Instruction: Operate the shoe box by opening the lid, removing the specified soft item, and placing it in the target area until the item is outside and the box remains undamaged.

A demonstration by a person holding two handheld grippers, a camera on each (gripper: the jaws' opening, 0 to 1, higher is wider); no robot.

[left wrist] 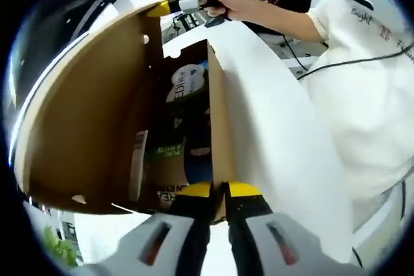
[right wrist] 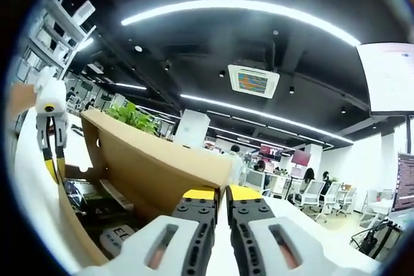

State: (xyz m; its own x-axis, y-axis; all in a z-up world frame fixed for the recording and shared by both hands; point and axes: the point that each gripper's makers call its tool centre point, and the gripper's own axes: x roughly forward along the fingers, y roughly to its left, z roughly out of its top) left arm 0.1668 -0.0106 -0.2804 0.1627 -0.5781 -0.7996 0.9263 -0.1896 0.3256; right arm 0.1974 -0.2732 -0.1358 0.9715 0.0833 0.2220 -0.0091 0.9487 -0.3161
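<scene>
Brown cardboard shoe box (left wrist: 97, 114) with white outer faces, lid raised. The left gripper (left wrist: 218, 193) has its yellow-tipped jaws pressed together on the edge of a box wall (left wrist: 218, 121); the right gripper (right wrist: 220, 197), jaws likewise closed, appears to pinch the opposite rim (right wrist: 162, 159), though the contact itself is hidden. The soft white packet with dark lettering (left wrist: 187, 82) lies inside the box among printed cartons (left wrist: 169, 159). Risk, as a judgement: pulling the two pinched edges apart could crease or tear the thin cardboard; neither claw is free to lift the packet.
</scene>
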